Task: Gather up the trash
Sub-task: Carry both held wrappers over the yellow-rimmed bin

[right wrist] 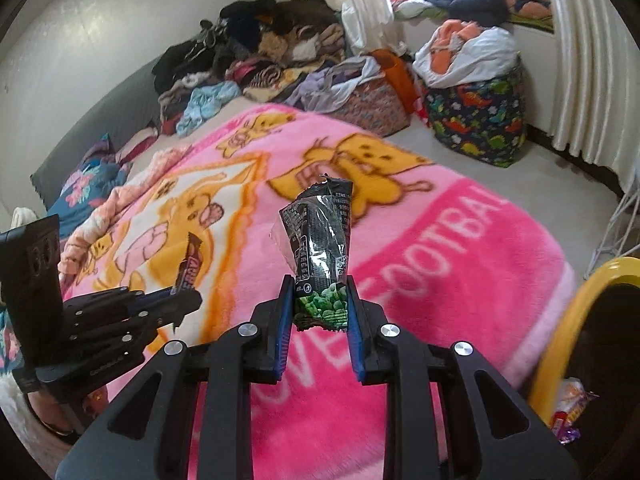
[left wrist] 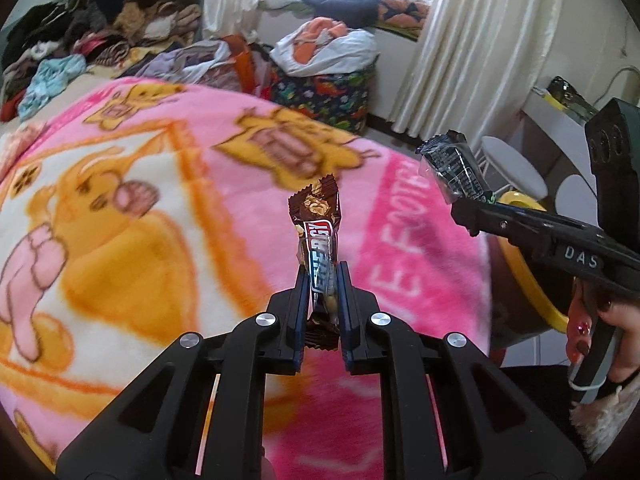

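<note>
Left wrist: "ENERGY" on brown wrapper (left wrist: 319, 232)

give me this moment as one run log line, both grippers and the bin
left gripper: shut on brown candy wrapper | right gripper: shut on black-green snack packet | both above pink blanket | yellow-rimmed bin: beside bed, wrappers inside

Blanket (right wrist: 460, 264): pink, with yellow cartoon bears and white lettering, spread over the bed. Clothes pile (right wrist: 256, 60): dark and mixed garments heaped at the bed's far end against the wall. Dinosaur-print bag (right wrist: 476, 120): on the floor, stuffed with white and orange cloth. Curtains (left wrist: 464, 40): cream, beside the window. White stool (left wrist: 512, 168): near the wall.
</note>
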The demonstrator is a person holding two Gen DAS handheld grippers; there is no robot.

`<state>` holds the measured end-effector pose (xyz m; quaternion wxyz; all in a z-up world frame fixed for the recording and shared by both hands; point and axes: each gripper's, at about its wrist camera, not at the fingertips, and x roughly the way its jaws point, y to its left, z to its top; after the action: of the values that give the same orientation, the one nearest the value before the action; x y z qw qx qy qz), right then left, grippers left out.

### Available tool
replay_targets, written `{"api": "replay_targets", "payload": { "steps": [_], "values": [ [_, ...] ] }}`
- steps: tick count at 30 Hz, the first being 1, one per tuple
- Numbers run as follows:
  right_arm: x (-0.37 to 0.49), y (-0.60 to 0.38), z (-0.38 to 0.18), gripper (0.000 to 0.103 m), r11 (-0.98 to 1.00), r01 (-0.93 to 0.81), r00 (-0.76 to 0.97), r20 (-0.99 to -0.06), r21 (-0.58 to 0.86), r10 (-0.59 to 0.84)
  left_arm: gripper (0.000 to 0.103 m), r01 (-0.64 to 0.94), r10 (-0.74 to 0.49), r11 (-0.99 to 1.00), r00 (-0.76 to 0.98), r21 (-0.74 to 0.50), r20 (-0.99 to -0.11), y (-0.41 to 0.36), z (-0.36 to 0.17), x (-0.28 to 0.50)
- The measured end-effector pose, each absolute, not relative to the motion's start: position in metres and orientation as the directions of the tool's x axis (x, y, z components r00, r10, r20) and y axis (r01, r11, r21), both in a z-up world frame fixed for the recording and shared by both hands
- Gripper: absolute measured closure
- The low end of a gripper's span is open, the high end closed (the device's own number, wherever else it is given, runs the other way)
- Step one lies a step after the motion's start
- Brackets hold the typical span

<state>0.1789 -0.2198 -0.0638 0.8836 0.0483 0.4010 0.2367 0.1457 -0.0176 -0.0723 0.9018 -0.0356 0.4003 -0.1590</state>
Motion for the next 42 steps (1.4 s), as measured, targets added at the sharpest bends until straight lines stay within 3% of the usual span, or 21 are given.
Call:
{"api": "replay_targets", "payload": {
  "steps": [16,42],
  "values": [
    [0.131,-0.317,-0.028,0.08,0.899,-0.285,0.681,-0.59,0.332,0.434,0.094,0.367,-0.38,0.916,0.656,-0.164,-0.652,-0.1,-0.036,0.135],
    [0.093,-0.423,-0.037,0.08,0.922,-0.063,0.759,-0.581,0.383,0.294,0.094,0.514,-0.481,0.845,0.609,-0.147,-0.631,-0.192,-0.025,0.123]
  ]
}}
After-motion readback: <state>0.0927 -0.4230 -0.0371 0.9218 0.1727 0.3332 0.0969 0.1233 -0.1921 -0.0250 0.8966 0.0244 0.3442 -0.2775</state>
